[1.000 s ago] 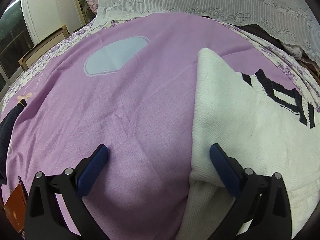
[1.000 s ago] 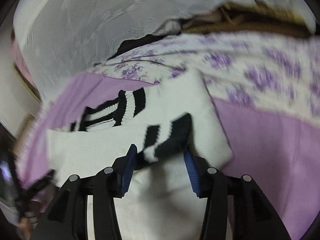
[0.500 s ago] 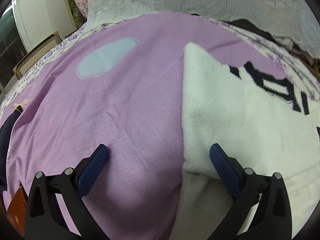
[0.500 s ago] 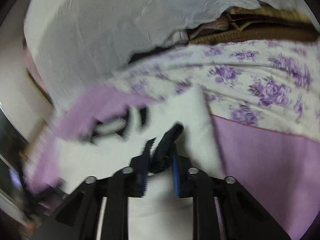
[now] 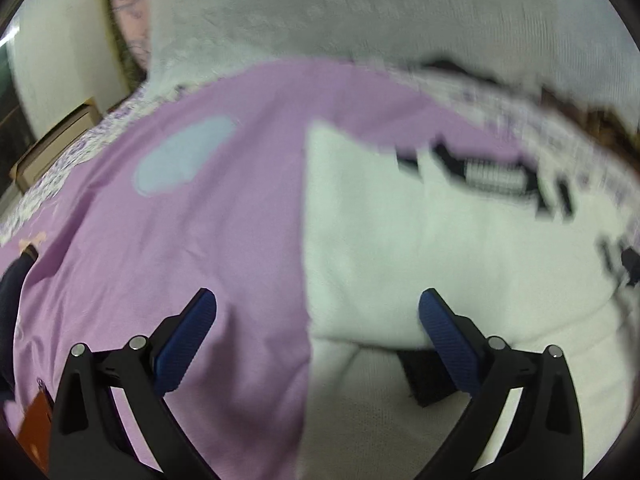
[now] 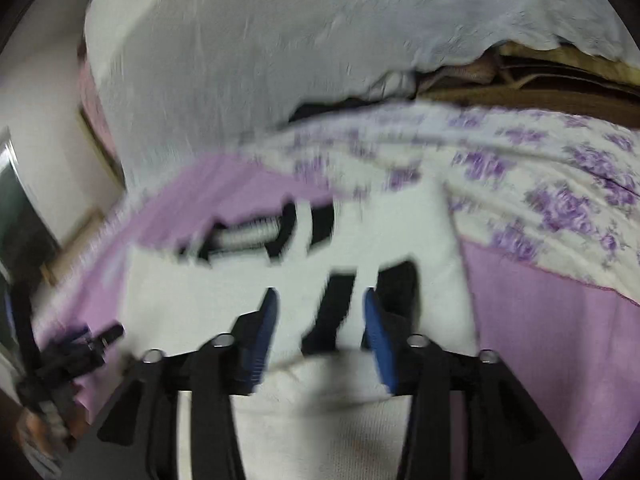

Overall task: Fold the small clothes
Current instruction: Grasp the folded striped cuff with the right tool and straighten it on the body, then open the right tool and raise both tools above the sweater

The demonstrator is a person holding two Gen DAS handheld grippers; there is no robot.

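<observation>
A cream knit sweater [image 5: 420, 248] with black stripes lies on the purple bedspread [image 5: 200, 240]. My left gripper [image 5: 316, 320] is open wide over the sweater's left edge; its right finger sits on the fabric. In the right wrist view the sweater [image 6: 400, 240] is folded, and its black-and-white striped cuff [image 6: 340, 300] lies between the fingers of my right gripper [image 6: 320, 316]. The jaws stand apart with gaps beside the cuff. Both views are blurred by motion.
A pale blue oval patch [image 5: 180, 156] marks the bedspread. A white lace cover [image 5: 360, 12] hangs behind the bed. A floral sheet [image 6: 540, 184] borders the right side. A wooden bedside box [image 5: 52, 144] stands far left. The left gripper shows in the right wrist view [image 6: 60, 356].
My right gripper closed on the striped cuff, then opened again; the cuff now lies loose between its fingers. The left gripper tilted up a little and stayed open.
</observation>
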